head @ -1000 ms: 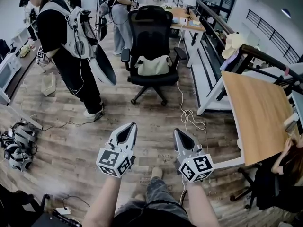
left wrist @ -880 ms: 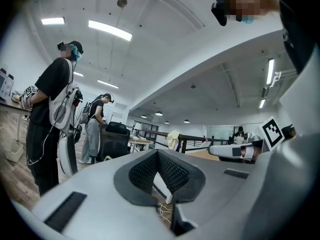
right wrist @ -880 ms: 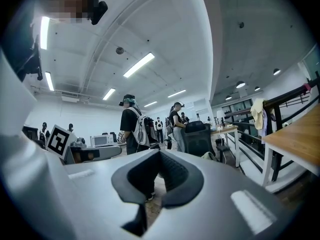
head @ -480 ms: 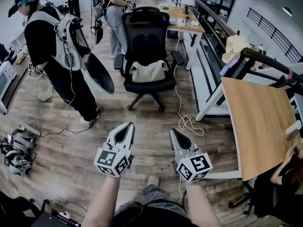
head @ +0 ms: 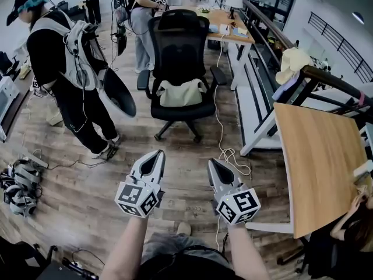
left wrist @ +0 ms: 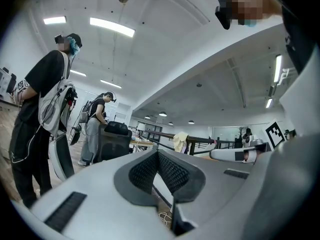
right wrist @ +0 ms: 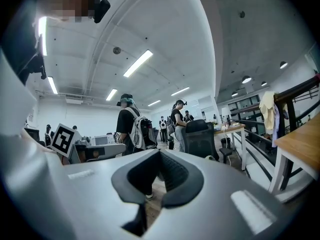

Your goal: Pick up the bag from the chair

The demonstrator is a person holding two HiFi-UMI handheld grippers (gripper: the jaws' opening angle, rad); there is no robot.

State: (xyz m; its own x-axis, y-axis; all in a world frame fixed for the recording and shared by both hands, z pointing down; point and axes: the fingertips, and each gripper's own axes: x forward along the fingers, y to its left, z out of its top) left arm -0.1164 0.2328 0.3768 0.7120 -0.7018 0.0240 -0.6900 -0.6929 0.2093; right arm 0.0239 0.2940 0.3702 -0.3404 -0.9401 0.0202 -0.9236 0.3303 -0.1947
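Observation:
A beige bag (head: 180, 92) lies on the seat of a black office chair (head: 178, 45) at the top middle of the head view. Both grippers hover over the wooden floor well short of the chair, pointing toward it. My left gripper (head: 158, 154) is shut with nothing in it. My right gripper (head: 211, 163) is likewise shut and empty. The left gripper view shows its closed jaws (left wrist: 158, 153) with the chair (left wrist: 114, 139) far off. In the right gripper view the closed jaws (right wrist: 160, 153) point at the chair (right wrist: 200, 136).
A person in black with a white vest (head: 64, 57) stands left of the chair, another person (head: 143, 16) behind it. A wooden table (head: 320, 156) and white desk frame (head: 256, 98) fill the right. A cable (head: 230, 153) lies on the floor; gear (head: 20, 182) sits at the left.
The chair and bag have drawn slightly nearer in the head view. The person in the vest has shifted left. Both grippers stay shut and side by side.

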